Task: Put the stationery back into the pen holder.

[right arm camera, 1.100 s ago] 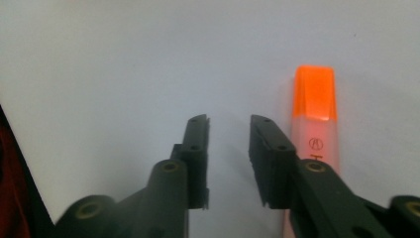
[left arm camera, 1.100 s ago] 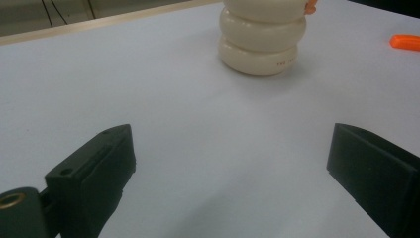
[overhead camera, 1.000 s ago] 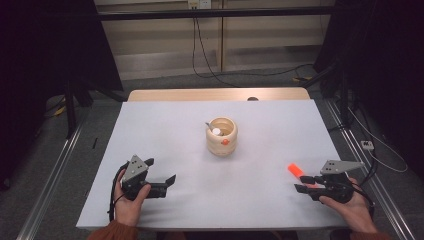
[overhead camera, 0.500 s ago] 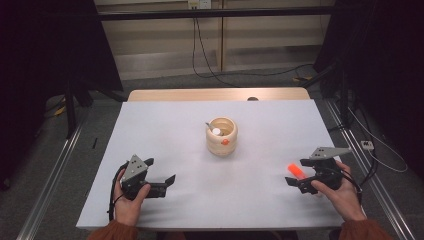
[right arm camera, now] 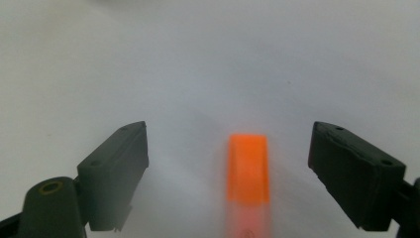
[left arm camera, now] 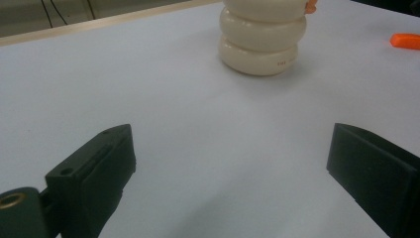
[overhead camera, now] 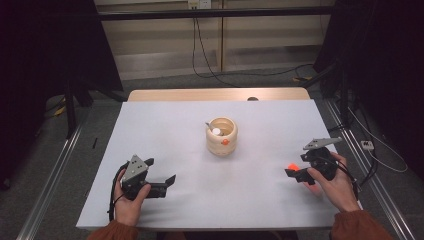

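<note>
Small orange plastic block, oblong, lies flat on the white table, at about 4 o'clock from table centre, near the right edge. In the right gripper view it sits between your two black jaws, long axis running along them, a bit closer to the right one. Neither pad touches it; bare table shows on both sides. Its near end is blurred, so I can't read that end.

Your right gripper is spread wide around the block, nothing grasped. Its jaws have just been opening, then eased in a little, with the block between them but free. In the high view the block shows as an orange spot at the jaw tips, with your right hand behind it at 4 o'clock.

At 10 o'clock from the block, near table centre, stands the cream ribbed round holder. It holds a white-tipped item and a thin grey stick, too small to identify, with a small orange piece on its front wall.

Your left gripper sits at about 7 o'clock from the holder, near the front edge, well apart from the block. Its jaws are released, wide apart over bare table. The left gripper view has the holder at 12 o'clock and the block at 2 o'clock.
</note>
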{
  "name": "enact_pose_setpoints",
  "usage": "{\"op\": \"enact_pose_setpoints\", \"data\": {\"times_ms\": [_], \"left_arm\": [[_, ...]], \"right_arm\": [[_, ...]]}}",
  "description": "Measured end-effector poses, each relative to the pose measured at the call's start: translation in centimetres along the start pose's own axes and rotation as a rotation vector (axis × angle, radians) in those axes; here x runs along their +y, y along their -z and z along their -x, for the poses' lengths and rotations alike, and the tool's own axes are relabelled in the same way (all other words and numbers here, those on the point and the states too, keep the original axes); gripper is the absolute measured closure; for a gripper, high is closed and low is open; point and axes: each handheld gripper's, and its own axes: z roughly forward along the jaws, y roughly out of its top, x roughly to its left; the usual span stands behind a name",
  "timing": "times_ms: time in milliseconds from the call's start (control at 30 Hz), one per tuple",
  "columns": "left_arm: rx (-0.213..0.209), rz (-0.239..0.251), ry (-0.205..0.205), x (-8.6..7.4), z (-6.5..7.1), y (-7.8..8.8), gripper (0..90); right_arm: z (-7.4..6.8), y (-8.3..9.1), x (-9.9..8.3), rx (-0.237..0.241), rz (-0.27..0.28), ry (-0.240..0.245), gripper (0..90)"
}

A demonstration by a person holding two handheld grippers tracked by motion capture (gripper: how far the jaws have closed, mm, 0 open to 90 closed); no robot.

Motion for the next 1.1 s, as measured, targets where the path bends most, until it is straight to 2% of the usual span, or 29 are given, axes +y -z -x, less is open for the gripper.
{"op": "enact_pose_setpoints", "data": {"times_ms": [133,167,333,400,467,567,700,733,833,1100], "left_arm": [[-0.002,-0.003,-0.008,0.0,0.0,0.0,4.6],[-0.003,-0.003,0.002,0.0,0.0,0.0,4.6],[0.0,0.001,0.008,0.0,0.0,0.1,4.6],[-0.001,-0.004,-0.007,0.0,0.0,0.1,4.6],[-0.001,0.001,0.005,0.0,0.1,0.1,4.6],[-0.001,-0.003,-0.005,0.0,0.0,0.1,4.6],[0.0,-0.008,-0.004,0.0,0.0,0.0,4.6],[-0.005,-0.006,0.009,-0.1,0.1,0.0,4.6],[-0.001,-0.009,-0.001,-0.1,0.0,0.1,4.6],[-0.004,-0.01,0.01,-0.1,0.1,0.0,4.6]], "right_arm": [[0.5,-0.4,0.0,0.006,-0.039,-0.026,16.5],[0.6,-0.5,0.0,0.012,-0.046,-0.031,17.1],[0.7,-0.5,-0.1,0.021,-0.093,-0.019,18.2],[0.8,-0.6,-0.2,0.03,-0.109,-0.006,17.8],[0.8,-0.7,-0.4,0.036,-0.121,-0.004,17.5],[0.8,-0.9,-0.6,0.018,-0.145,-0.01,18.1],[0.9,-0.9,-0.6,0.007,-0.158,-0.015,27.5],[0.9,-1.0,-0.5,0.004,-0.167,-0.016,28.4],[0.9,-1.2,-0.4,-0.003,-0.179,-0.006,35.5],[1.0,-1.4,-0.8,-0.014,-0.19,-0.015,46.4]]}}
